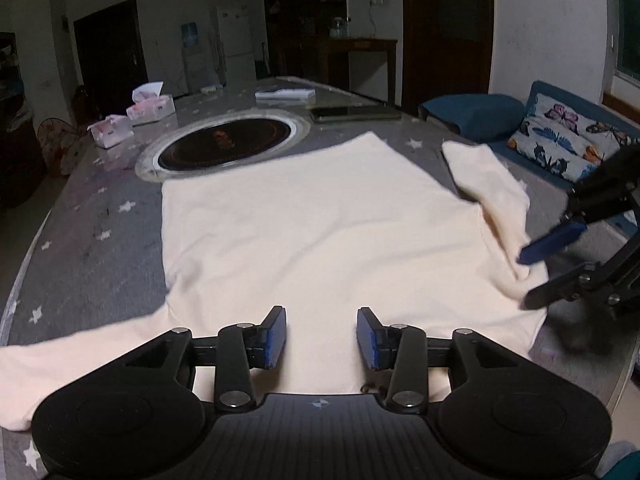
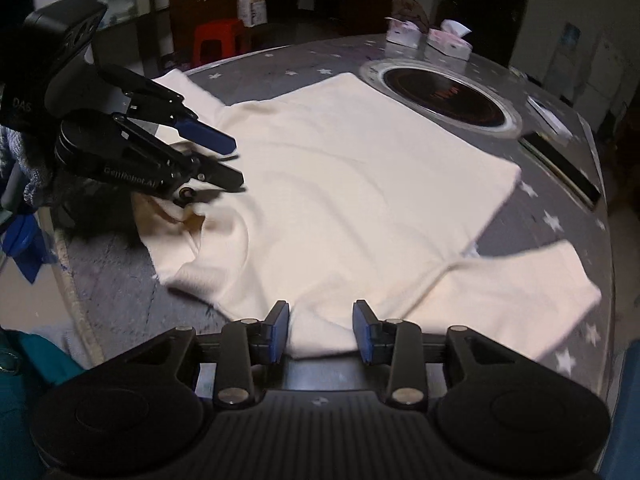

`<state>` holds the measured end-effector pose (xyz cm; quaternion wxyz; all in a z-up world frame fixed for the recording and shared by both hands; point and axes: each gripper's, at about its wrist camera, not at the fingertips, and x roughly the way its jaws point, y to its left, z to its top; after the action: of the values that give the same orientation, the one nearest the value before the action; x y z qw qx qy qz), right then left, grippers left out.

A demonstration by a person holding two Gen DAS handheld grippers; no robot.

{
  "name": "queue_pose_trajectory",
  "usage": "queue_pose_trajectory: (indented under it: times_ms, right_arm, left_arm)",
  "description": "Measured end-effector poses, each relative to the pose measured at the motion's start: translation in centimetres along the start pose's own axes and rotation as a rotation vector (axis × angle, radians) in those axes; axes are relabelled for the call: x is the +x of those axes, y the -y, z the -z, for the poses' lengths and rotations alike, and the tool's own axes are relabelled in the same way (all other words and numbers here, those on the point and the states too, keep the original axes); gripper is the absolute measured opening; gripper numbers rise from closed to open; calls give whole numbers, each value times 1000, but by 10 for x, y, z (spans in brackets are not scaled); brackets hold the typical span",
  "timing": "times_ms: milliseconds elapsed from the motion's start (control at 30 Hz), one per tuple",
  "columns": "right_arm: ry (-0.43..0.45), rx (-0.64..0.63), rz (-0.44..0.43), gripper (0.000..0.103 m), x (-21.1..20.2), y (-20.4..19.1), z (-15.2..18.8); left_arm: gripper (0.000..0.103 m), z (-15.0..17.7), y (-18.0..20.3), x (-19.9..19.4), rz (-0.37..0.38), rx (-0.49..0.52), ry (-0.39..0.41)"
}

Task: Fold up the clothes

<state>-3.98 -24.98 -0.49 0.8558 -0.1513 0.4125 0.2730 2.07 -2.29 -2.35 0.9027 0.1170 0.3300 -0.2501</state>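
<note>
Cream T-shirt lies spread flat on my desk, which has a grey cover printed with white stars. Body is mostly smooth; one sleeve sticks out on the right side of the left wrist view, the other sleeve lies on the far-left side in the right wrist view.

My left claw sits low over the collar-end edge of the shirt, jaws spread, nothing between them. In the right wrist view the same claw shows over the neck area, blue pads apart, cloth bunched just under it.

My right claw is released too, jaws wide, with the shoulder edge of the shirt lying between the pads; can't tell if they touch the fabric. From the left wrist view it comes in from the right at the base of the sleeve.

Beyond the shirt: round induction cooktop set in the desk, the shirt hem near its rim. Tissue packs farther left, a phone behind the cooktop. Butterfly-print cushion on a blue sofa off the desk's right side.
</note>
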Motion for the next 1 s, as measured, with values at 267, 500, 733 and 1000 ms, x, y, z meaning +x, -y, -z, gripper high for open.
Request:
queue_pose_trajectory:
  times_ms: [267, 500, 733, 1000]
  right_arm:
    - [68, 225, 87, 39, -17, 59, -8]
    - [87, 448, 267, 38, 10, 140, -24]
    - [81, 554, 305, 38, 51, 181, -34]
    - [70, 476, 390, 3, 67, 174, -42]
  left_arm:
    - [45, -13, 30, 4, 128, -1, 25]
    - [45, -13, 61, 12, 220, 28, 11]
    - [44, -13, 72, 20, 250, 35, -9]
    - [45, -12, 78, 22, 262, 41, -22]
